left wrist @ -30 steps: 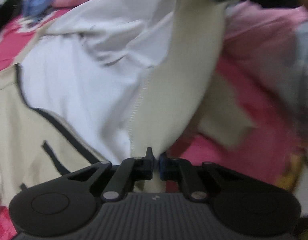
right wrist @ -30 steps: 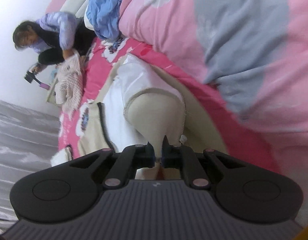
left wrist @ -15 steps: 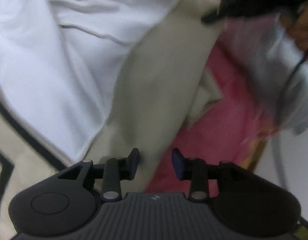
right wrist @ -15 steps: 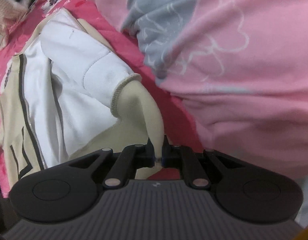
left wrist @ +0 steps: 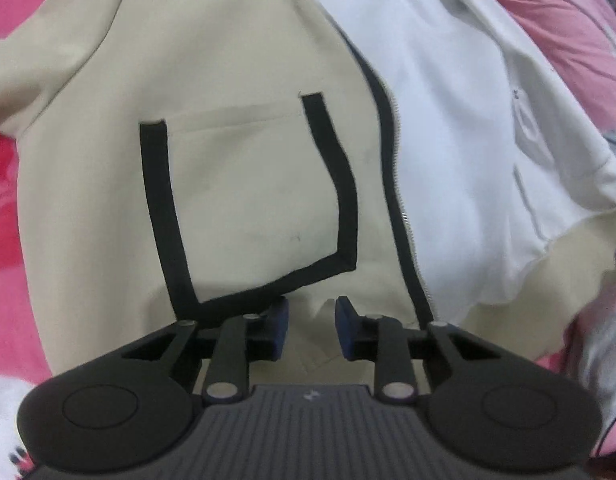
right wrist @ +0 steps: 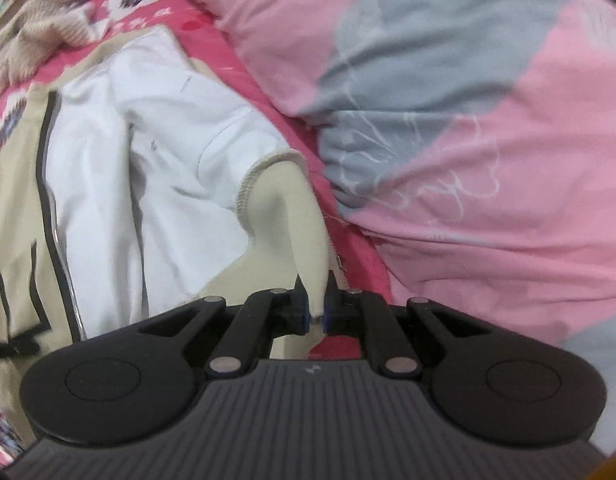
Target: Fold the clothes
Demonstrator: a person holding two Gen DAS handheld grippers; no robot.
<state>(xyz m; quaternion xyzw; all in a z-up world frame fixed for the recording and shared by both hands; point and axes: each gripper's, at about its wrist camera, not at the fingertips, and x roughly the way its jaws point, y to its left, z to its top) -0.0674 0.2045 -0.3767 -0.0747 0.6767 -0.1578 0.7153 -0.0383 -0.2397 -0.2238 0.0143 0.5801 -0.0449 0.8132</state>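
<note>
A cream zip jacket [left wrist: 236, 184] with black trim and a black-edged pocket lies open on a pink bedsheet, its white lining [left wrist: 460, 152] turned up. My left gripper [left wrist: 311, 322] is open and empty, low over the jacket's hem just below the pocket. In the right wrist view the same jacket [right wrist: 156, 168] lies to the left, and my right gripper [right wrist: 317, 312] is shut on a pulled-up cream corner of the jacket [right wrist: 296, 224] at the hem.
A bulky pink and grey duvet [right wrist: 448, 120] fills the right side, close to the jacket. A knitted beige garment [right wrist: 36, 44] lies at the far left on the pink sheet [right wrist: 212, 44]. Pink sheet [left wrist: 8, 208] borders the jacket's left edge.
My left gripper opened, let go of the cream fabric and moved over the jacket's pocket and hem. My right gripper stayed shut on the corner and came lower, toward the duvet side.
</note>
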